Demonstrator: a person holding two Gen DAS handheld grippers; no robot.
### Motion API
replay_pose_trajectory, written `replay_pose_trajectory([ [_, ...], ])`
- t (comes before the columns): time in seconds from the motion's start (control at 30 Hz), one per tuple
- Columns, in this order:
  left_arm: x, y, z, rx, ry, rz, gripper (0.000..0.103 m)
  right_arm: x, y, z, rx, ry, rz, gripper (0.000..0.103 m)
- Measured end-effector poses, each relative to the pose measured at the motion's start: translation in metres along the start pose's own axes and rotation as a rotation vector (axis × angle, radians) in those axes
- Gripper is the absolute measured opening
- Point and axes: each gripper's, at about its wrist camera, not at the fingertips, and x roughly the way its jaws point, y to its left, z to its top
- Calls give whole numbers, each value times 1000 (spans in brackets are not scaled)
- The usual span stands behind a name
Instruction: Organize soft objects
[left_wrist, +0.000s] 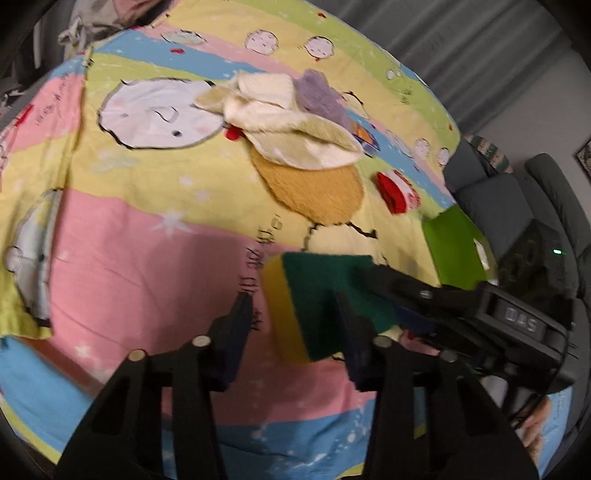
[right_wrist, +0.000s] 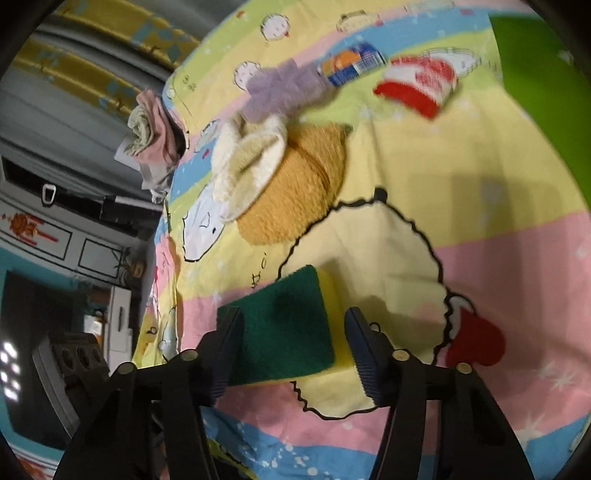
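- Sponge (right_wrist: 284, 328), green scouring face over yellow foam: sits between the fingers of the right hand-held gripper (right_wrist: 293, 345). The left finger presses its green edge; on the right a gap shows between the yellow side and the pad, so whether it is truly clamped cannot be told from the right wrist view.
- Same sponge in the left wrist view (left_wrist: 317, 302): appears raised off the sheet with the right hand-held gripper's fingers at its far-right side, directly ahead of the left hand-held gripper (left_wrist: 295, 336).
- Left hand-held gripper: jaws wide, nothing between the pads; its right finger overlaps the sponge's near edge in view, contact not certain.
- Ahead of both grippers: heap of soft cloths, a cream towel (left_wrist: 280, 110) lying over a mustard fleece piece (left_wrist: 317, 188), a lilac cloth (left_wrist: 321, 96) at the far side.
- Ahead-right: red-and-white folded cloth (left_wrist: 397, 192); a small blue-orange packet (right_wrist: 351, 62) beside the lilac cloth.
- Far right: bright green bin (left_wrist: 454, 251), probably the sorting target.
- Support: bed under a cartoon-print sheet (left_wrist: 129, 258).
- Risk: one-sided contact may let the sponge pivot and drop. Both grippers crowd one sponge, so fingers may collide. Frames are blurred, suggesting motion that could shake it loose.
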Motion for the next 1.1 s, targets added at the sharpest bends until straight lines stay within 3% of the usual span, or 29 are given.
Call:
replay_pose_trajectory([
  [0.23,0,-16,-1,52,-32,-8,35,14,0,-2,27,23,2,57],
  [0.43,-20,-44,4,120,-128,-62,34,-11,9,1,11,-47,14,57],
  [0.63,-26,-100,11,220,-216,-152,35,-68,12,11,-14,-212,-17,57],
  [0.83,0,-169,22,298,-180,-235,35,-134,-15,21,13,-383,-75,57],
  [1.1,41,-263,30,477,-129,-239,36,-198,-66,40,114,-582,-167,58],
])
